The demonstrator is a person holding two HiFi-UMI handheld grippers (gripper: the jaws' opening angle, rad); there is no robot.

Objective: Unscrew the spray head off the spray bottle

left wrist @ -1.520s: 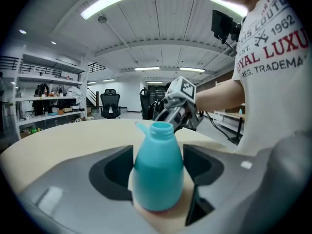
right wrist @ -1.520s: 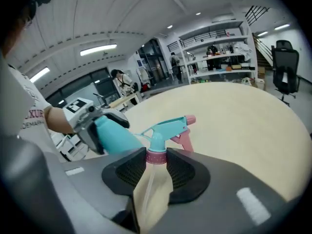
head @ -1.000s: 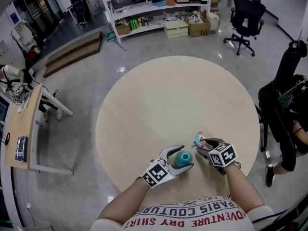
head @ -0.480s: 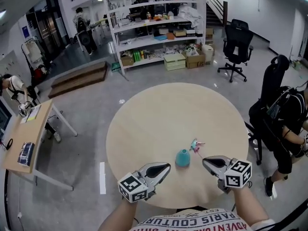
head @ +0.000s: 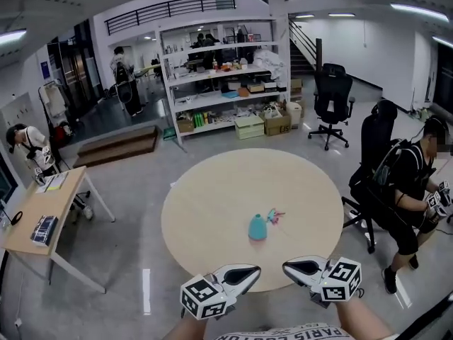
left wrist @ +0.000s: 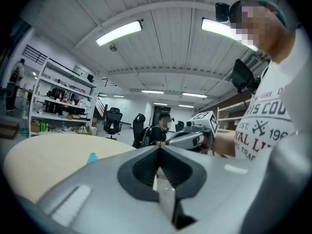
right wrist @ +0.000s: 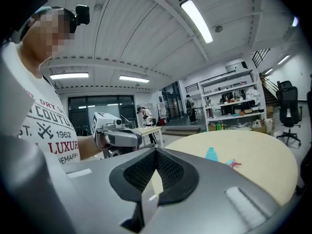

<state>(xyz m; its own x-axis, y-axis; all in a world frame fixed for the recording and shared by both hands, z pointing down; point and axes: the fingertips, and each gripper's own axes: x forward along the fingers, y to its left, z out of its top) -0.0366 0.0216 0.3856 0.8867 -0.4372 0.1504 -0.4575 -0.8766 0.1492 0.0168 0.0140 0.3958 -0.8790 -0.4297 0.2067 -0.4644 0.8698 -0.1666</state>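
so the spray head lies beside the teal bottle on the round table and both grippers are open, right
No: the left gripper and right gripper are shut and empty, the left just closed, as the two gripper views show. The spray head does lie beside the teal bottle on the round table.

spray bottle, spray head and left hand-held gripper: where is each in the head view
spray bottle (head: 257, 228): head view, middle of its teal body
spray head (head: 273, 218): head view, middle of the small loose piece
left hand-held gripper (head: 255, 268): head view, between its shut fingertips
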